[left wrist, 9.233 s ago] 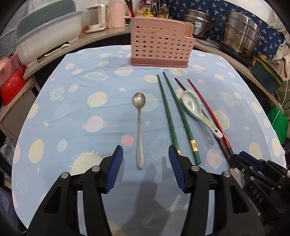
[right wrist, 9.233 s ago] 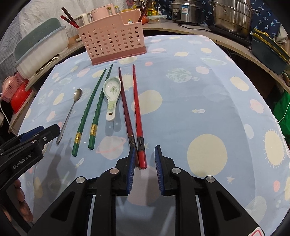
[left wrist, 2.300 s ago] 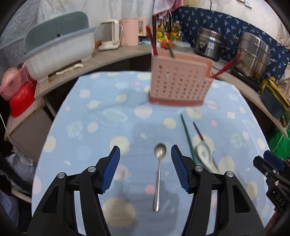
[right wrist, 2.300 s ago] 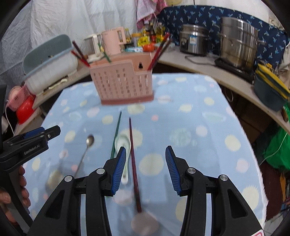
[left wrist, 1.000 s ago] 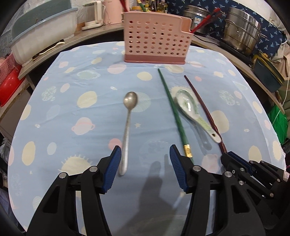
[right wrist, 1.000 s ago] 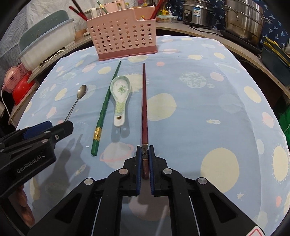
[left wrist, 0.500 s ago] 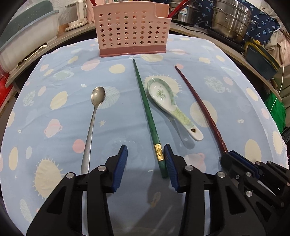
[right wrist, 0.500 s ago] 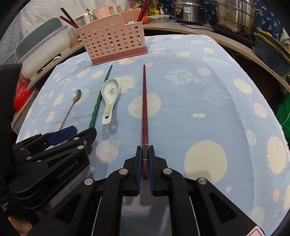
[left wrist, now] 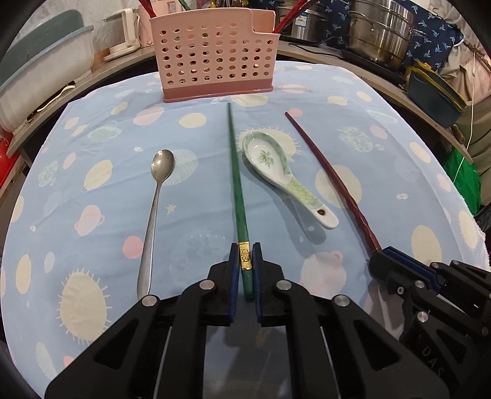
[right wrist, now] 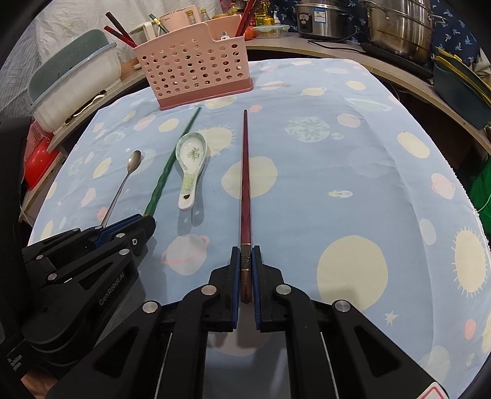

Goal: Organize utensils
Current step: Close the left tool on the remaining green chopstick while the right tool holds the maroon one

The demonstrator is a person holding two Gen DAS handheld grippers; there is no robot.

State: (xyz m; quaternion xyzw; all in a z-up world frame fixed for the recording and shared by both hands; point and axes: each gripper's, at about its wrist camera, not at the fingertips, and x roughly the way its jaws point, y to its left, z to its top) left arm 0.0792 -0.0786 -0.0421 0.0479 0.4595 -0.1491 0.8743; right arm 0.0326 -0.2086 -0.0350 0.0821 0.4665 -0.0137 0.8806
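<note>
My left gripper [left wrist: 245, 264] is shut on the thick end of a green chopstick [left wrist: 236, 181] with a gold band; its tip points at the pink perforated utensil holder [left wrist: 214, 61]. My right gripper [right wrist: 245, 264] is shut on the thick end of a dark red chopstick [right wrist: 245, 178], also pointing toward the holder [right wrist: 193, 70]. Between the two chopsticks lies a white ceramic spoon [left wrist: 282, 178] with a green pattern. A metal spoon [left wrist: 155, 211] lies left of the green chopstick. Chopsticks stand in the holder.
The table has a blue planet-print cloth [right wrist: 353, 184]. Behind it a curved shelf carries steel pots [left wrist: 380, 36], a rice cooker [right wrist: 319, 18], a kettle [left wrist: 125, 27] and a lidded plastic tub [left wrist: 36, 83]. A red basin [right wrist: 40, 162] sits at far left.
My left gripper has closed on the green chopstick's end; half a second ago its jaws were open around it. My right gripper keeps its hold on the red chopstick.
</note>
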